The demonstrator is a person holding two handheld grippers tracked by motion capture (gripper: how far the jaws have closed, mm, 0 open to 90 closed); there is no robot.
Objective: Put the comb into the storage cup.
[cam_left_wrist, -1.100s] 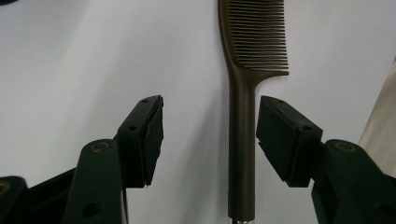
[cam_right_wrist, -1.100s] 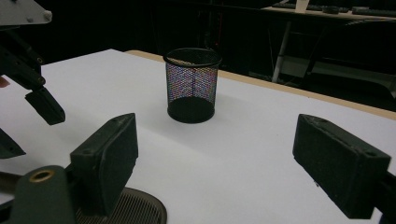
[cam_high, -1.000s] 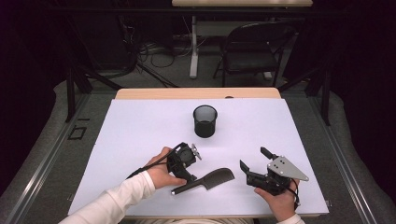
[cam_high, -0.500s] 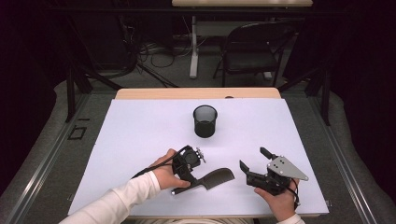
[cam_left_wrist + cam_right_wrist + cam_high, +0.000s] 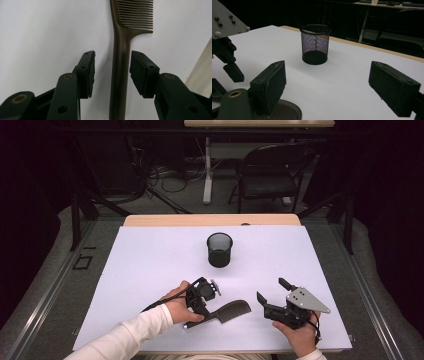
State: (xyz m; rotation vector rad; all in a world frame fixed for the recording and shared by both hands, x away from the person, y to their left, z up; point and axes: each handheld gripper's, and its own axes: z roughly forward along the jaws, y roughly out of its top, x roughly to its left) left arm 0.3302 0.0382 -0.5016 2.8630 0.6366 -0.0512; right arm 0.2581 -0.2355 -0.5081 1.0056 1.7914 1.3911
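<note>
Left gripper (image 5: 112, 72) closing around comb (image 5: 121, 62) handle at lower centre, pads not yet touching; right gripper (image 5: 329, 85) released, empty; cup (image 5: 219, 249) unfilled.

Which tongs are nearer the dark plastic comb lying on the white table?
Left. The left tongs straddle the dark plastic comb handle, pads not yet touching, jaws just closing. The right tongs sit apart to its right, open.

A lab or recording room is suggested: a bench (image 5: 150, 270) covered with a plain white sheet is set within dark curtained surroundings, cables (image 5: 165, 177) are seen strewn on the grey floor behind it, and a black folding chair (image 5: 270, 172) is placed by another table's leg
</note>
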